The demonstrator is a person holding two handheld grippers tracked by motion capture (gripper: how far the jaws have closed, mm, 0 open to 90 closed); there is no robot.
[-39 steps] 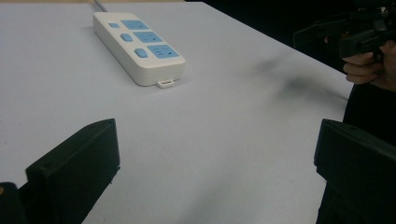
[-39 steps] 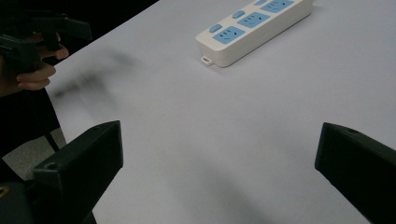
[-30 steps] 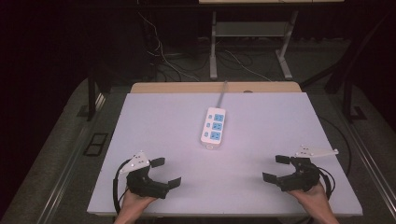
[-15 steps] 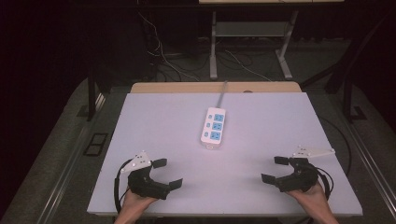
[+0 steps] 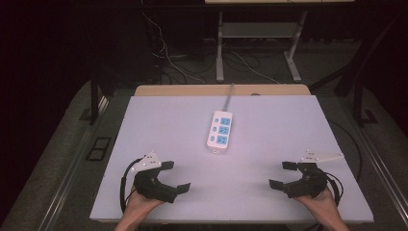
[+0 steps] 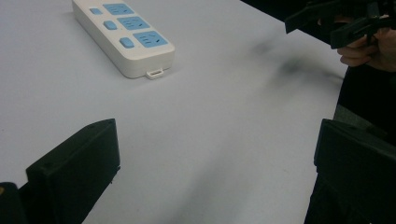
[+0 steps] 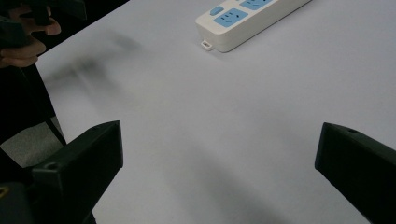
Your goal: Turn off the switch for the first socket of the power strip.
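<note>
A pale surface (image 5: 159, 125) is sitting in a dark room, cables trailing on the floor behind it. The white power strip (image 5: 220, 131) is lying flat near its middle, long axis running almost front to back, cord end pointing away from the person. The left gripper (image 5: 174, 177) and right gripper (image 5: 284, 175) are resting at the near edge, well apart from the strip, jaws spread wide and holding nothing.
</note>
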